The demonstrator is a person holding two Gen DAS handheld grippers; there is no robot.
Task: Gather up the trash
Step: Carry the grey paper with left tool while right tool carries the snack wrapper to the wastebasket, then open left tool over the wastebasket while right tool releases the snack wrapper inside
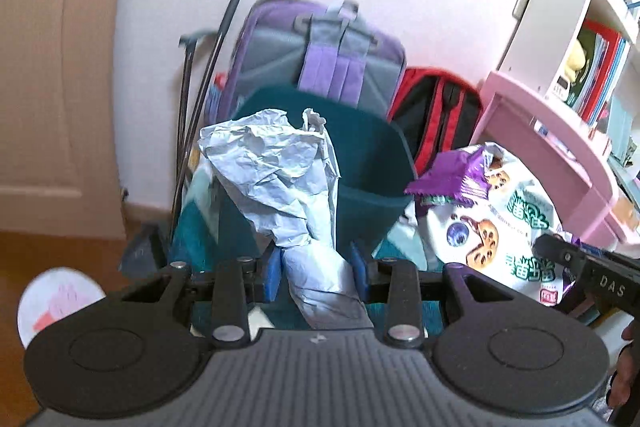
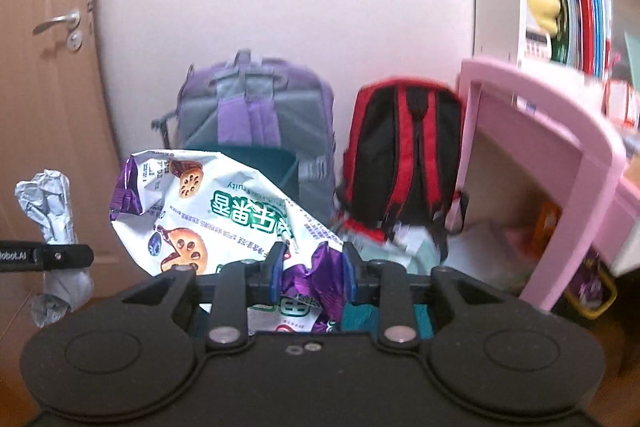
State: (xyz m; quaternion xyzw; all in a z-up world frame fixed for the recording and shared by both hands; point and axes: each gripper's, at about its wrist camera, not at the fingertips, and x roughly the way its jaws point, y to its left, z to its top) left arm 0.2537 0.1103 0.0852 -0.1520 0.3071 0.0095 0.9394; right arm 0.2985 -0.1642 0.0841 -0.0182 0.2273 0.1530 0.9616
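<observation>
My left gripper [image 1: 318,269] is shut on a crumpled sheet of pale grey paper [image 1: 276,171], which stands up from between its blue pads [image 1: 273,273]. Behind the paper gapes a dark teal bin [image 1: 372,163]. My right gripper [image 2: 311,271] is shut on a white and purple snack bag [image 2: 208,215], pinched at its purple end. The same snack bag [image 1: 492,219] shows at the right of the left wrist view, and the crumpled paper [image 2: 48,203] at the left of the right wrist view. Both pieces hang in the air in front of the bin [image 2: 276,159].
A purple and grey backpack [image 2: 256,107] and a red and black backpack [image 2: 404,151] lean on the white wall behind the bin. A pink desk [image 2: 560,147] and bookshelf [image 1: 592,47] stand at the right, a wooden door [image 2: 44,87] at the left. Thin dark rods [image 1: 200,99] lean by the wall.
</observation>
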